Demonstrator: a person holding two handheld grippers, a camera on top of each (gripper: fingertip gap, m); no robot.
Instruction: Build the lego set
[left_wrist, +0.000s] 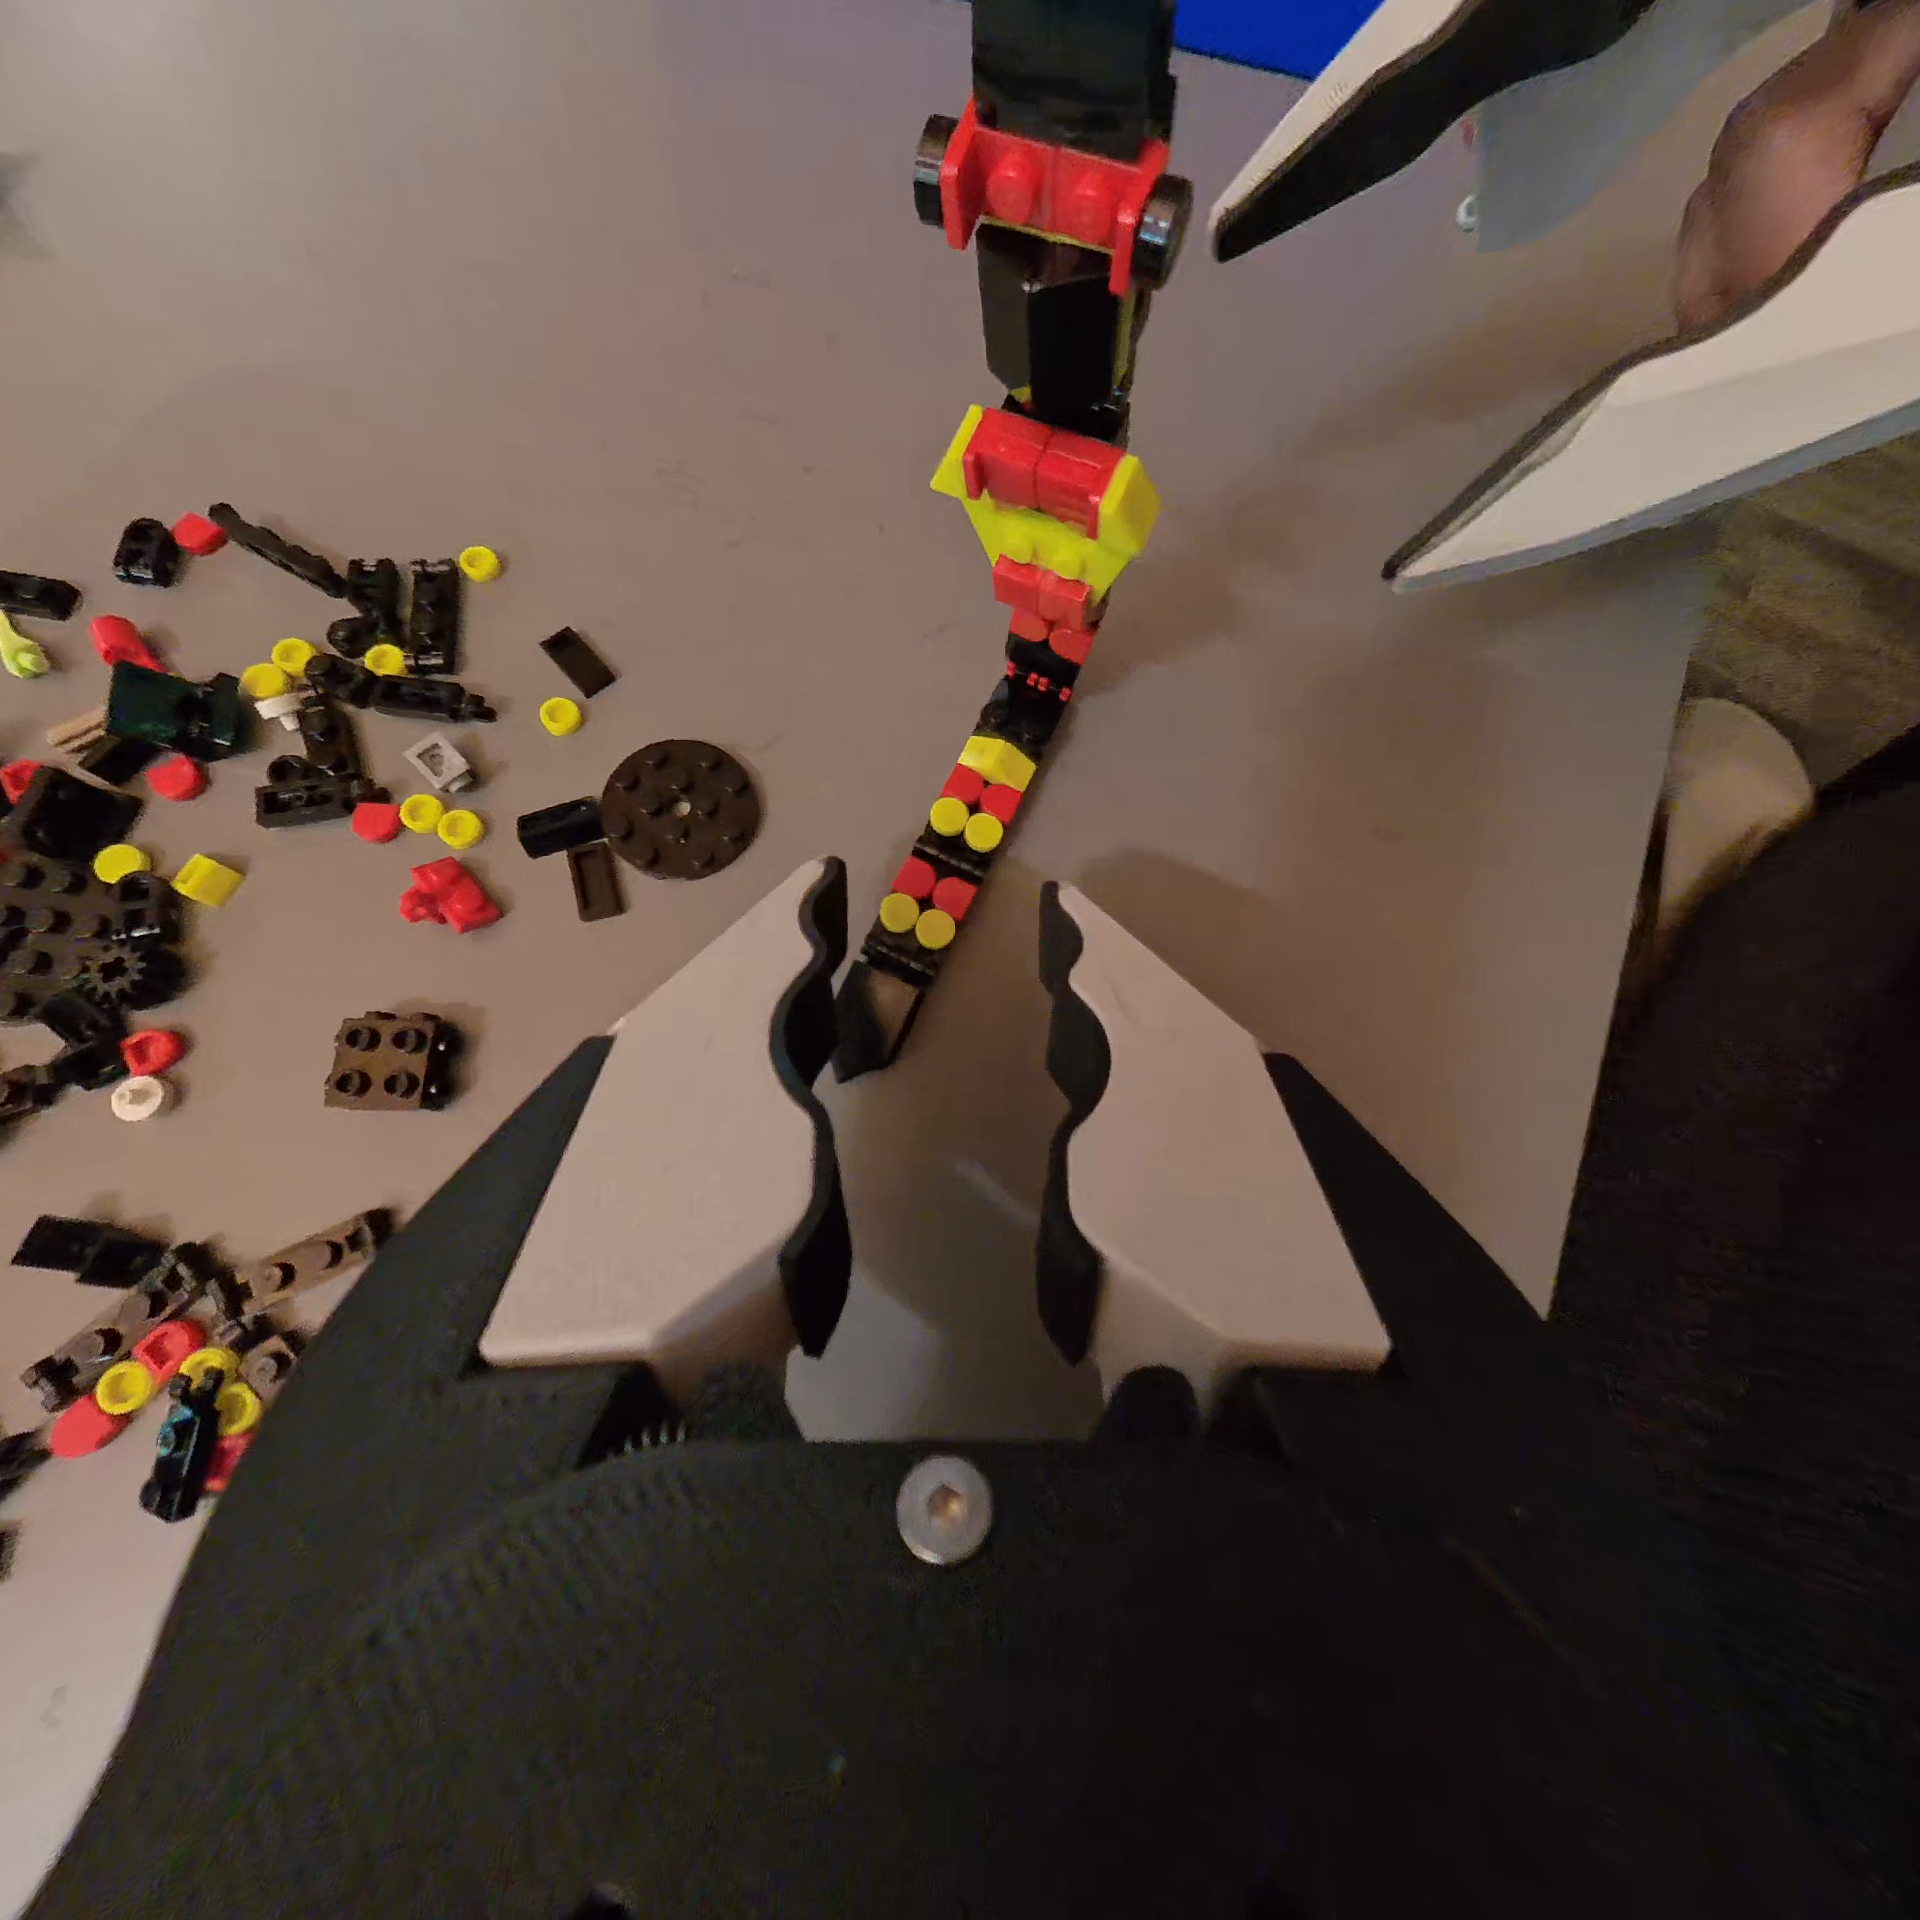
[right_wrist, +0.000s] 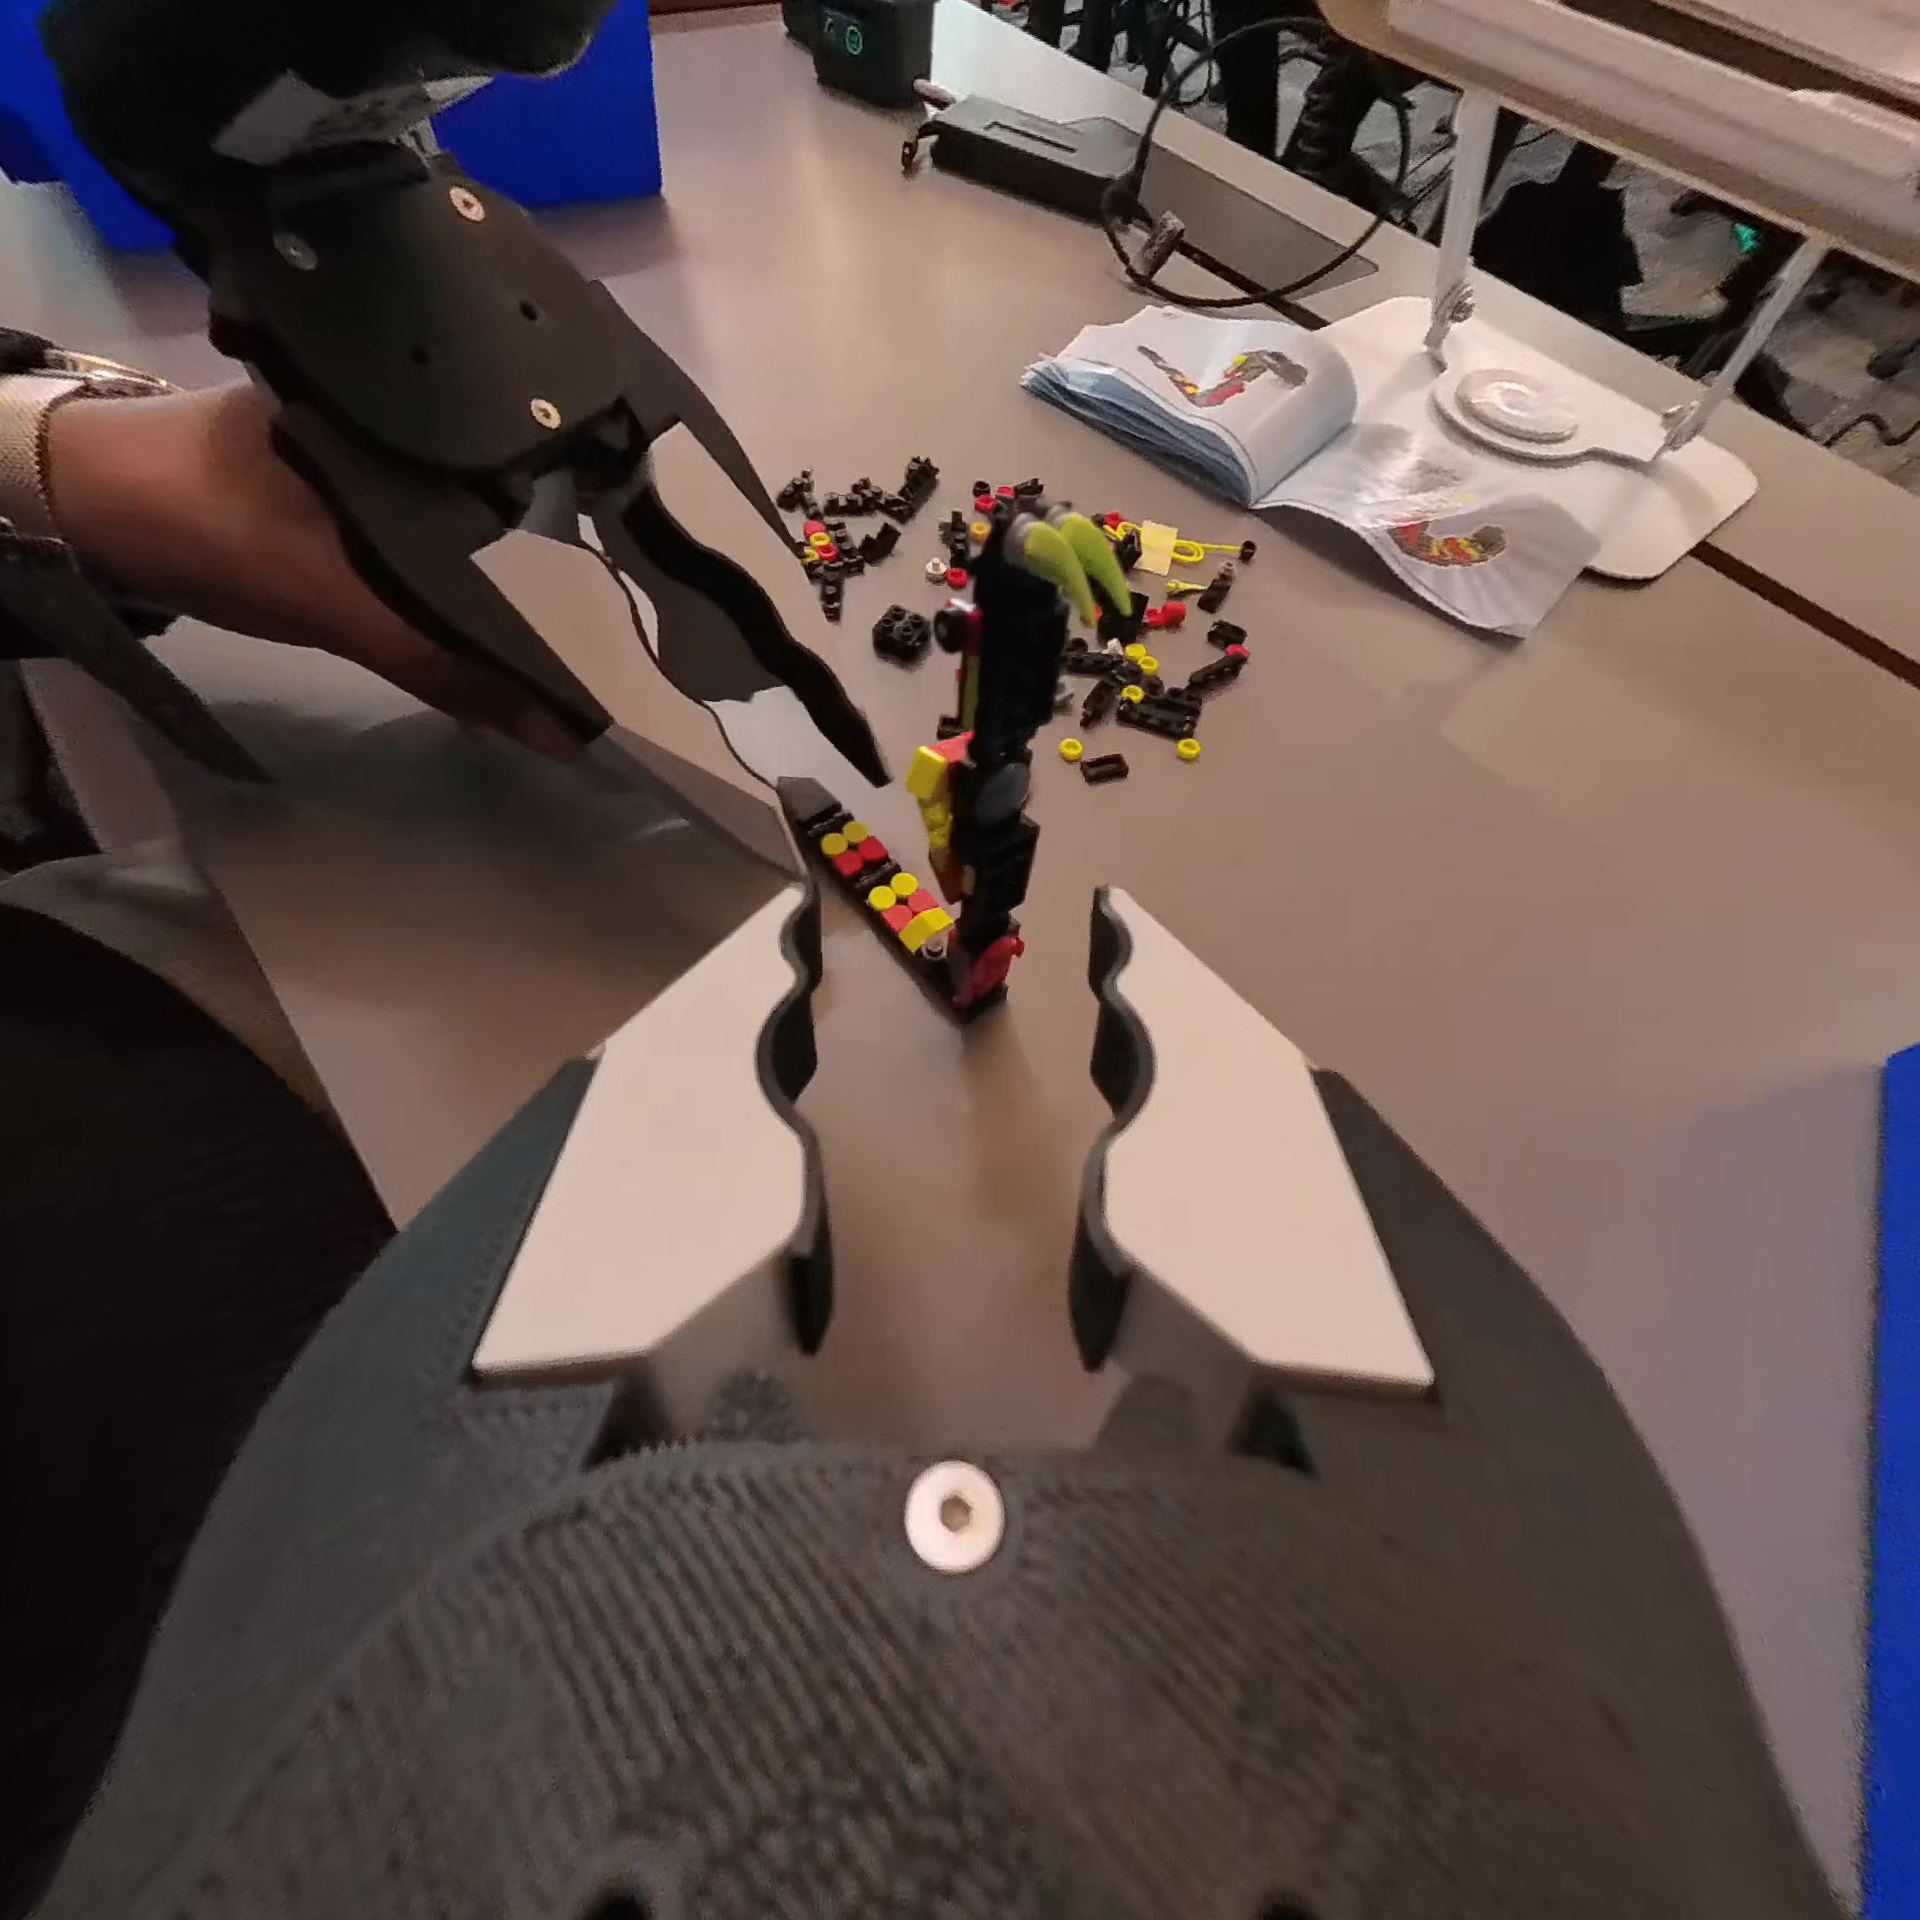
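The lego model (left_wrist: 1044, 499) is a black, red and yellow snake-like build. Its flat tail (left_wrist: 951, 831) lies on the grey table and its body rises upright. My left gripper (left_wrist: 940, 904) is open, its fingers on either side of the black tail tip, which sits close to the left finger. In the right wrist view the model (right_wrist: 997, 831) stands just beyond my right gripper (right_wrist: 956, 914), which is open and empty. The left gripper (right_wrist: 836, 826) shows there too, held by a hand, straddling the tail (right_wrist: 862, 862). The right gripper (left_wrist: 1309, 405) shows open at the upper right of the left wrist view.
Loose black, red and yellow lego pieces (left_wrist: 312, 779) lie left of the model and behind it (right_wrist: 1132, 665). An open instruction booklet (right_wrist: 1247, 416), a white stand base (right_wrist: 1662, 488), a black device with cable (right_wrist: 1039, 145) and a blue box (right_wrist: 551, 125) lie farther back. The table edge (left_wrist: 1621, 1039) is at right.
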